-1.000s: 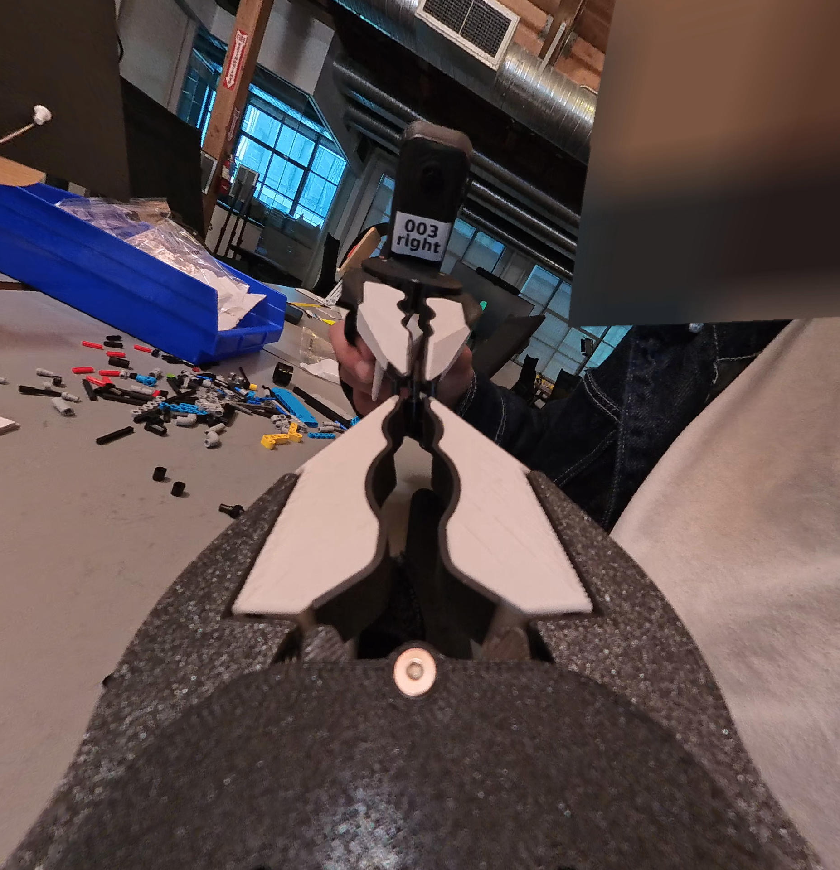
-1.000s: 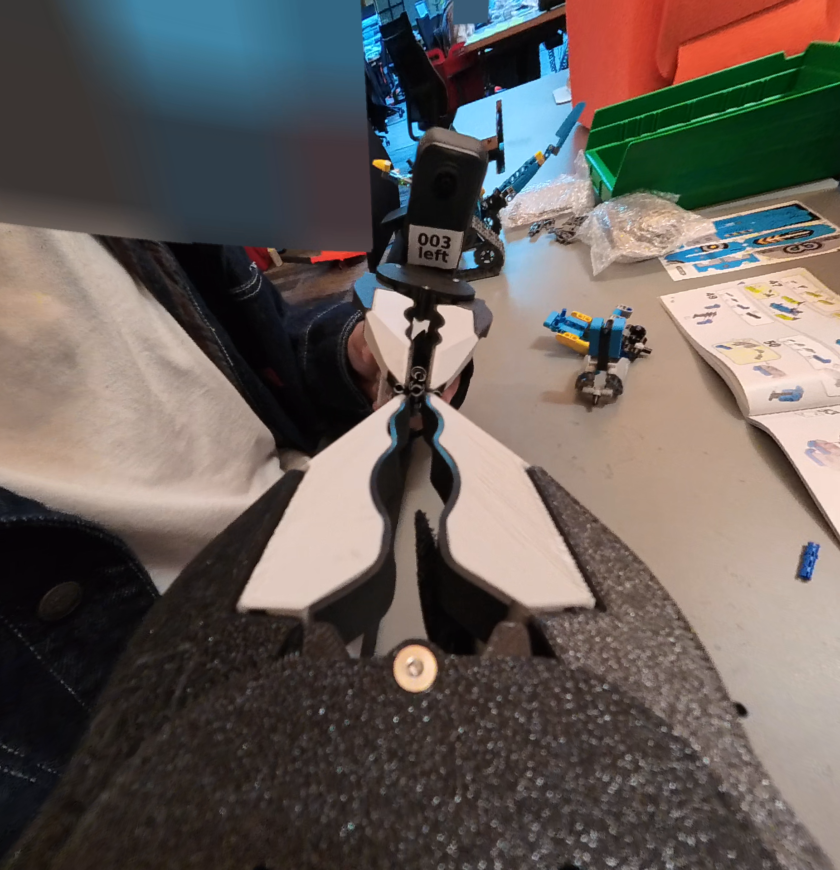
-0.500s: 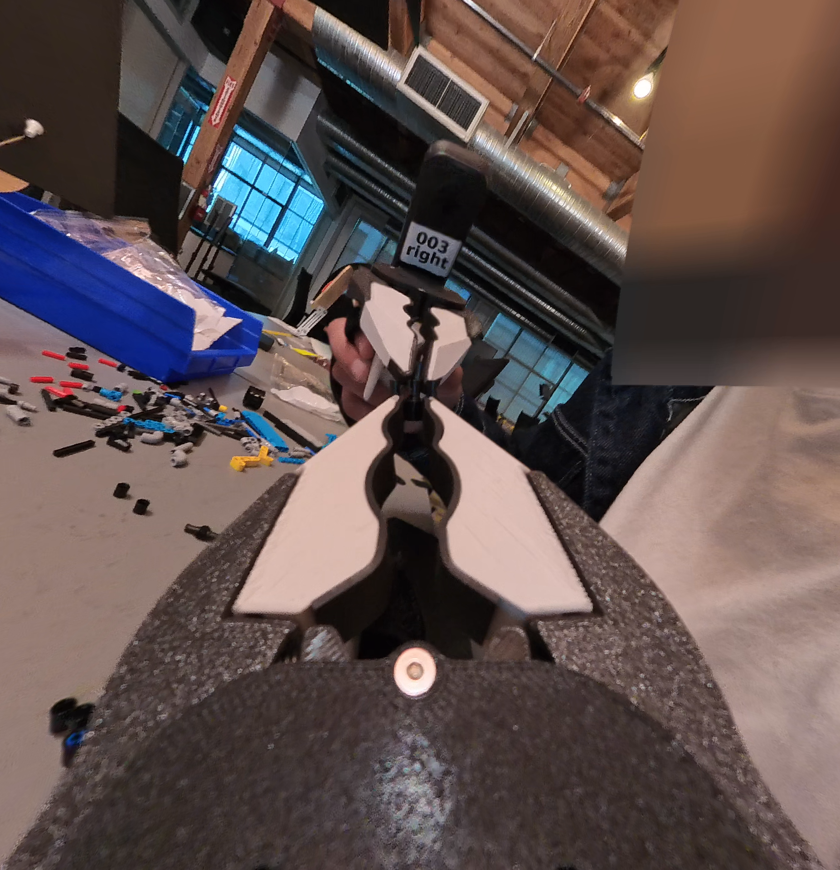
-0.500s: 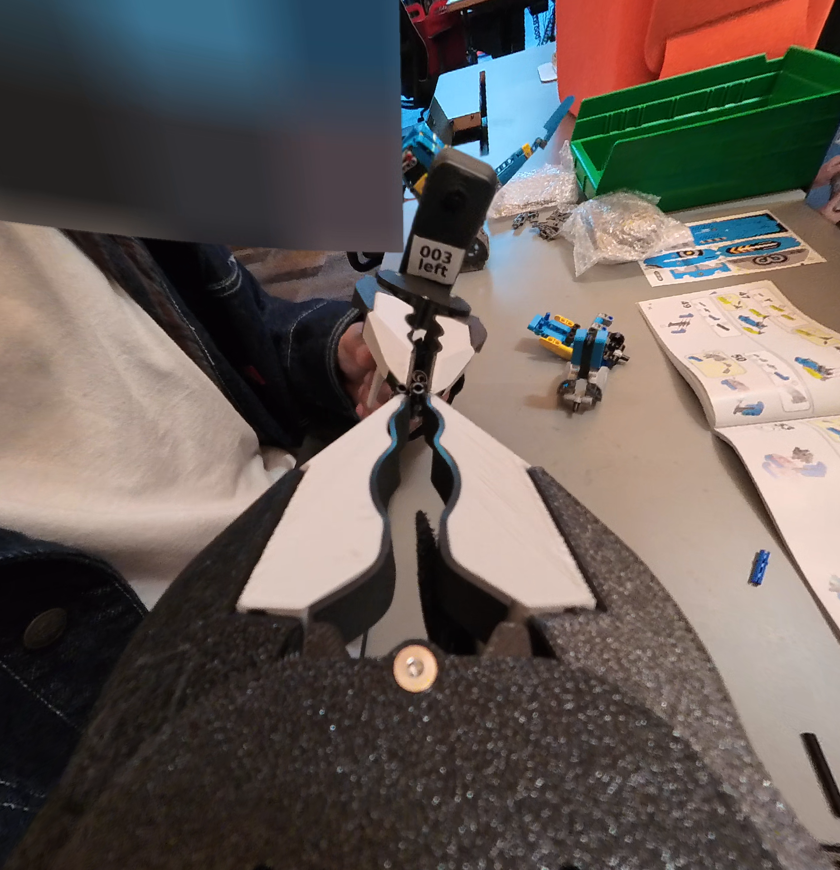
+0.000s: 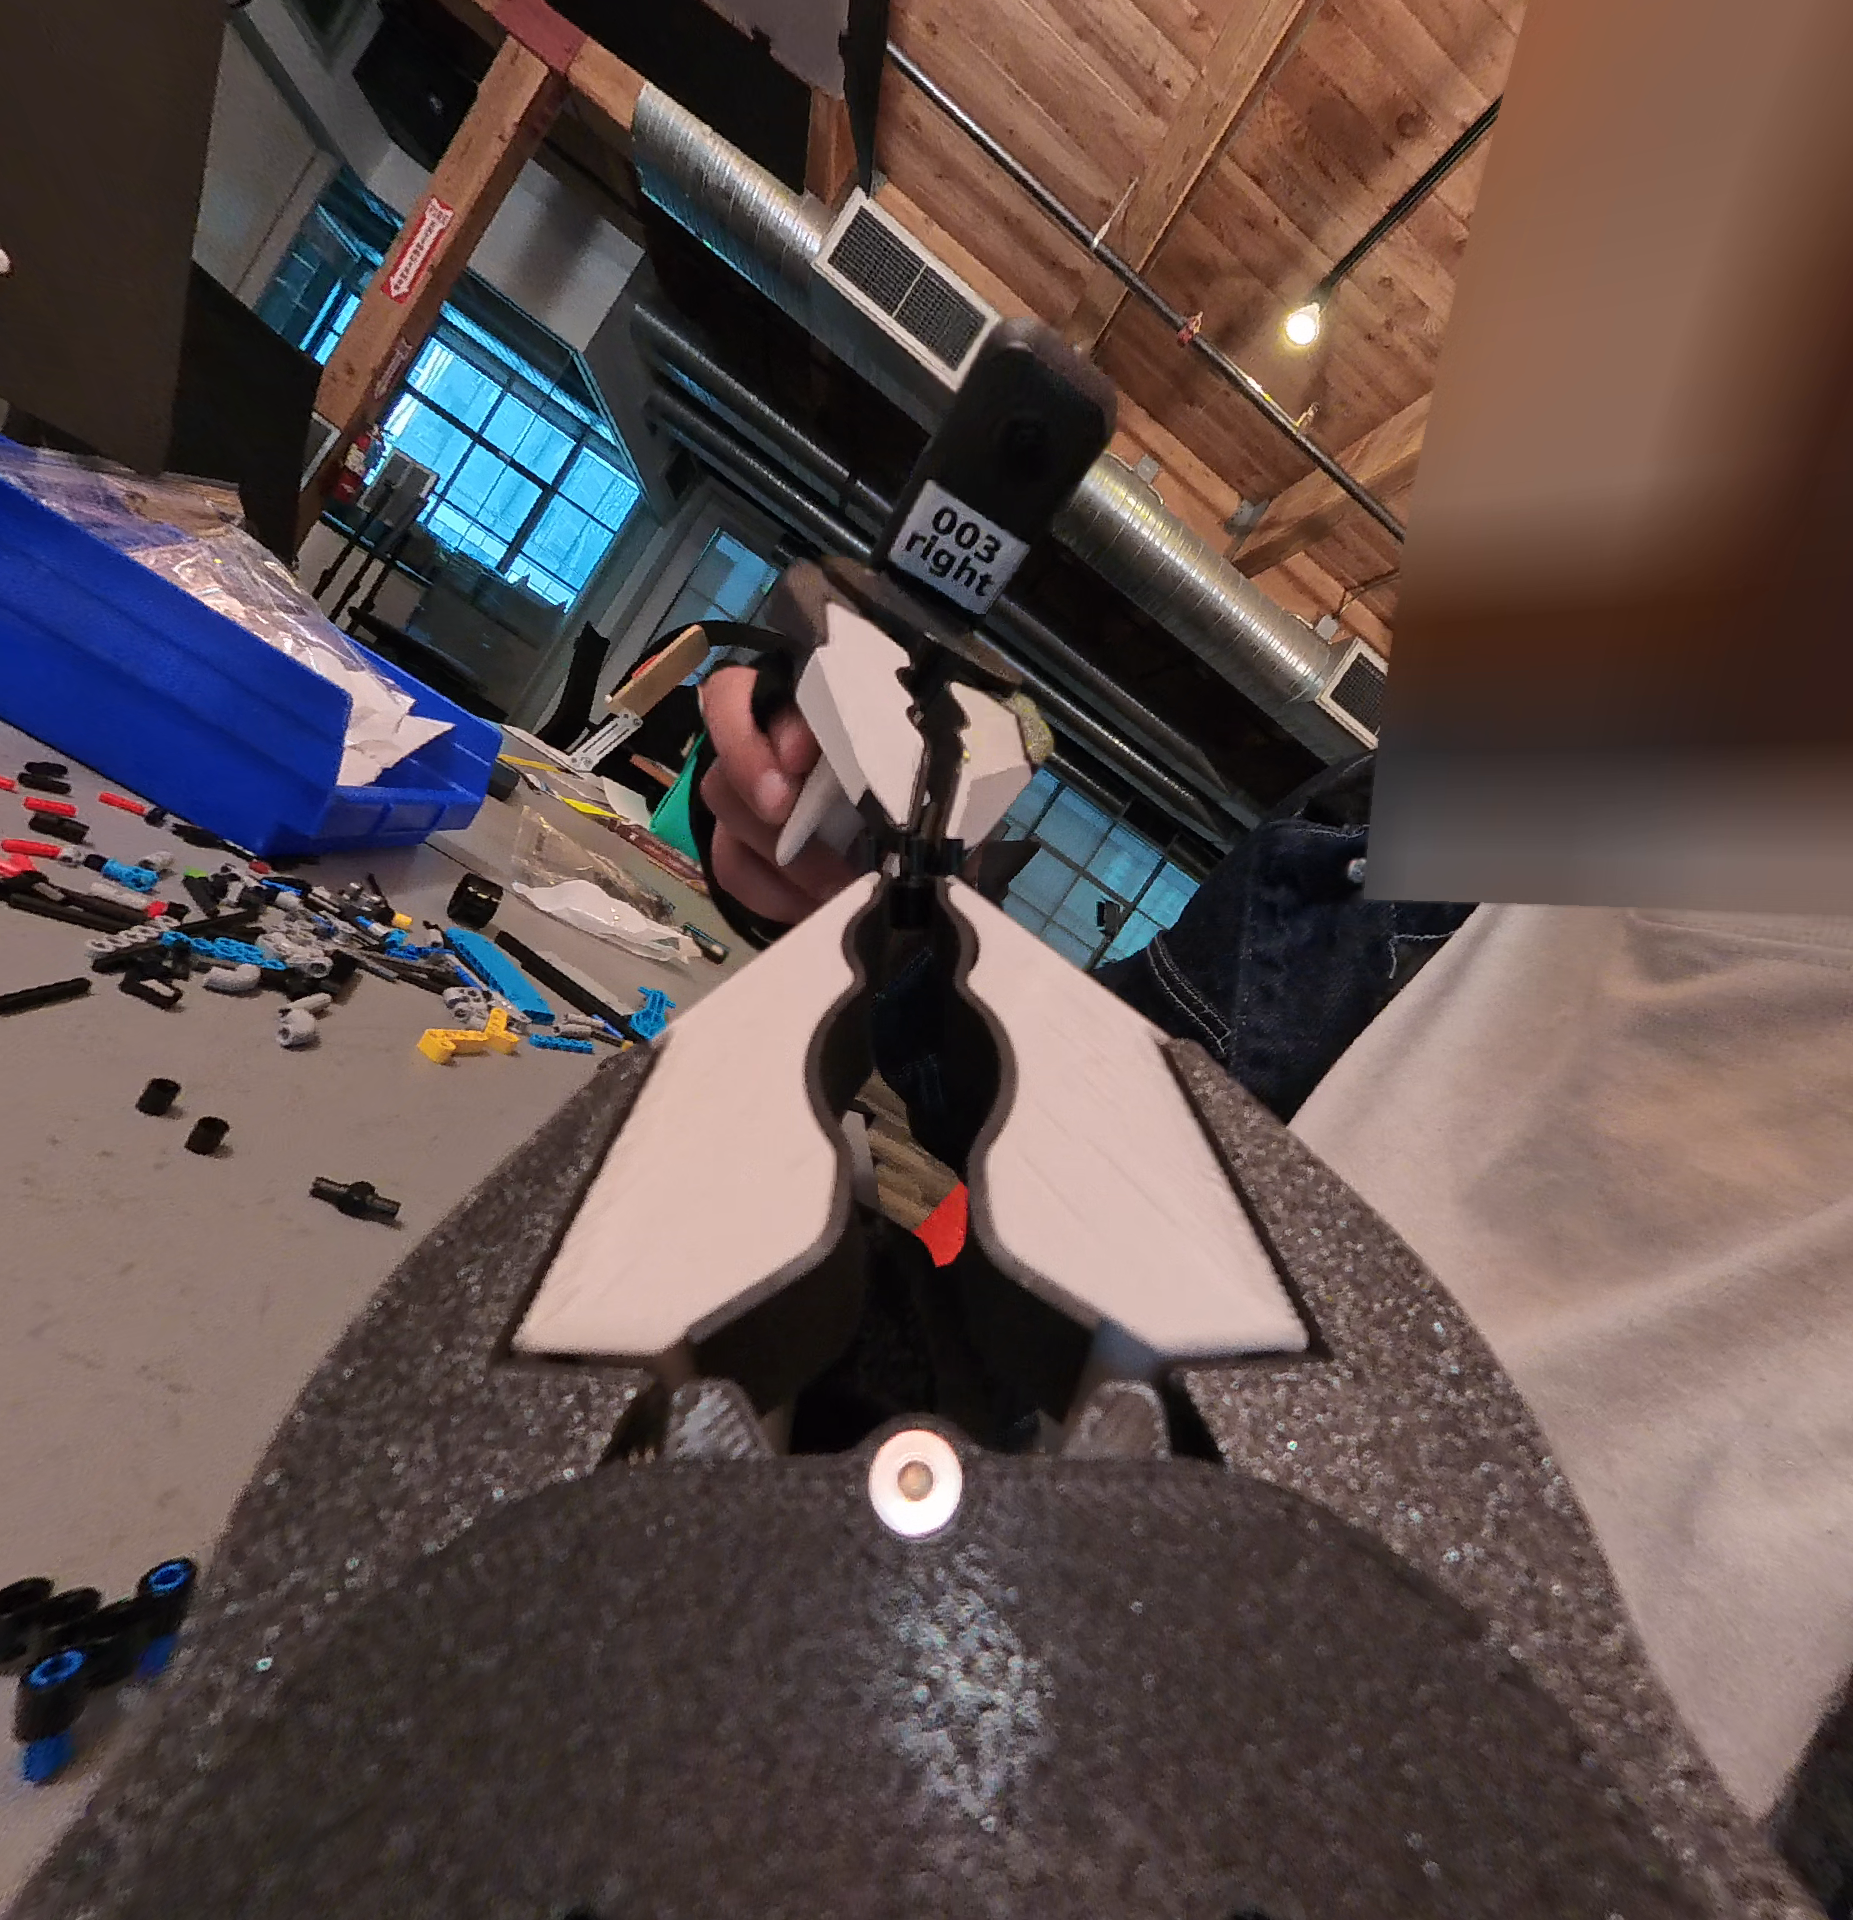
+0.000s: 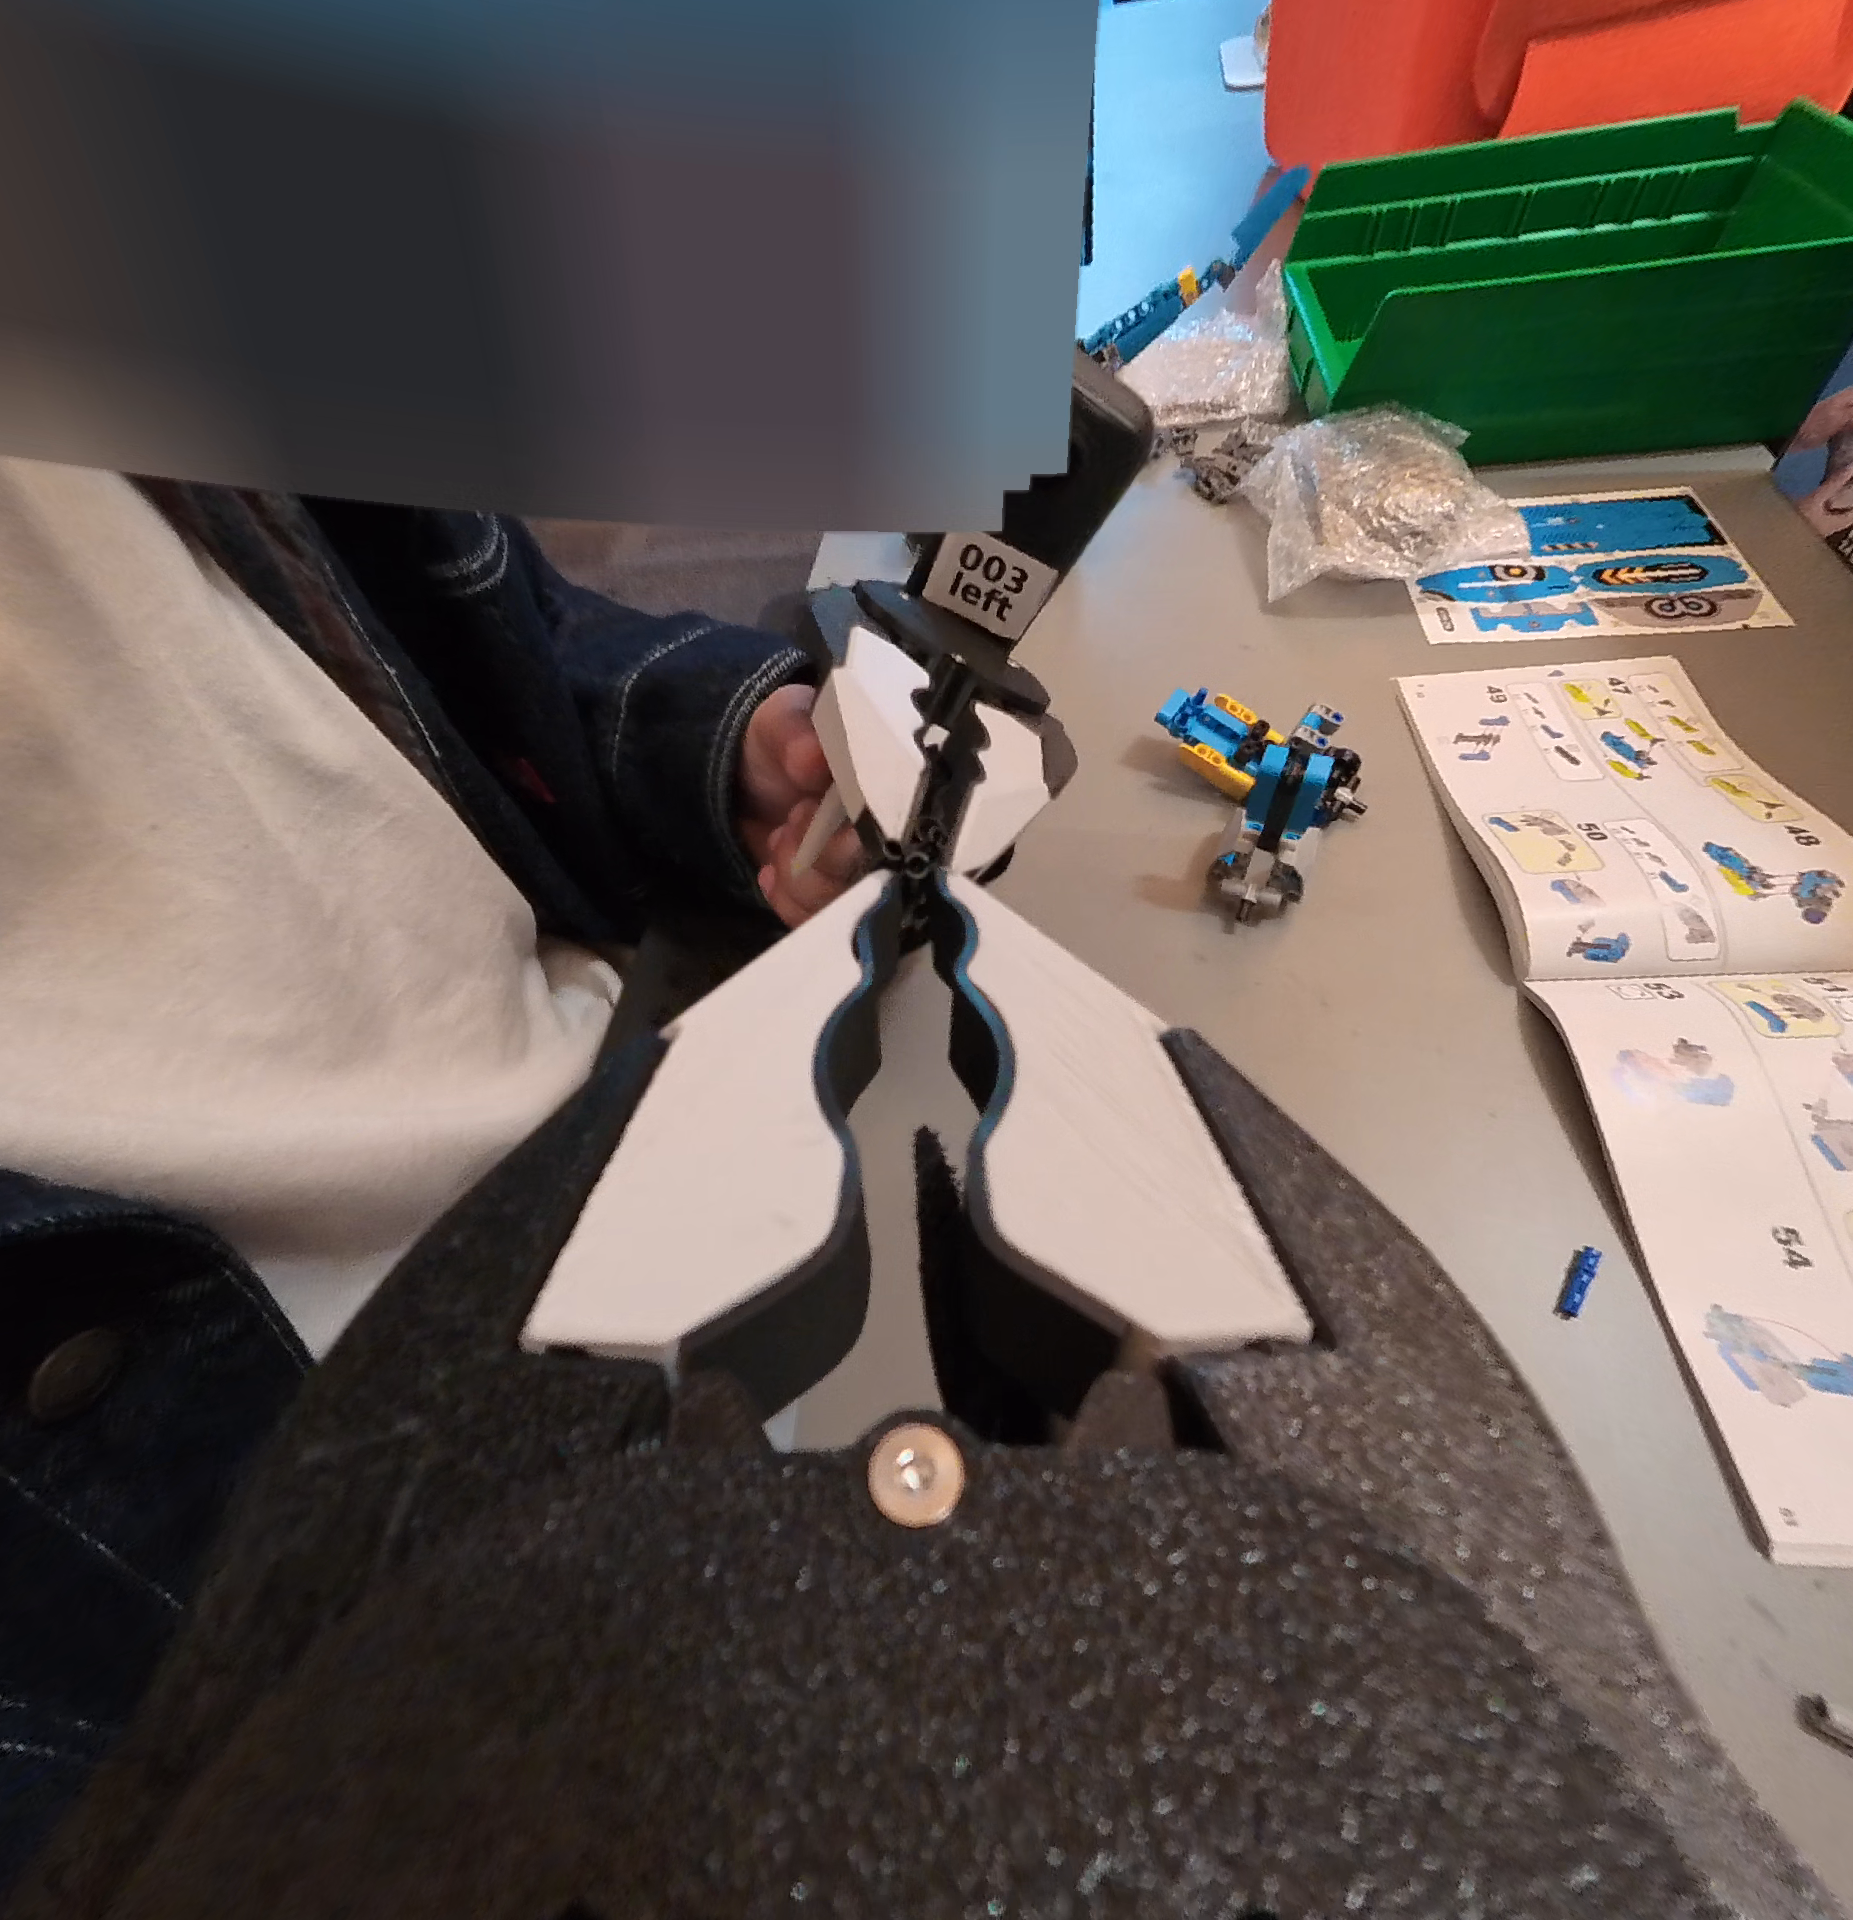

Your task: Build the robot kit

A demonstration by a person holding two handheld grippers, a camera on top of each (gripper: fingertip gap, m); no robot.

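My left gripper (image 5: 911,883) and my right gripper (image 6: 914,883) point at each other, tip to tip, above the grey table (image 5: 174,1299). Both are shut on a small black toy-brick part (image 5: 914,854), which is pinched between the two pairs of tips and also shows in the right wrist view (image 6: 917,857). I cannot tell whether it is one piece or two joined pieces. The right gripper (image 5: 917,826) shows in the left wrist view with a hand behind it. The left gripper (image 6: 927,826) shows in the right wrist view. A person in a white shirt (image 6: 226,883) sits just behind.
A blue bin (image 5: 174,665) with plastic bags and a scatter of loose parts (image 5: 278,956) lie to the left. A small blue and yellow model (image 6: 1265,790), an open booklet (image 6: 1680,935), a sticker sheet (image 6: 1587,582), a plastic bag (image 6: 1369,499) and a green bin (image 6: 1587,281) lie to the right. The grippers are tip to tip, or close to it.
Both grippers stayed shut, tip to tip, on the black part. Both have rolled to one side, and the left one now points higher, showing more ceiling.
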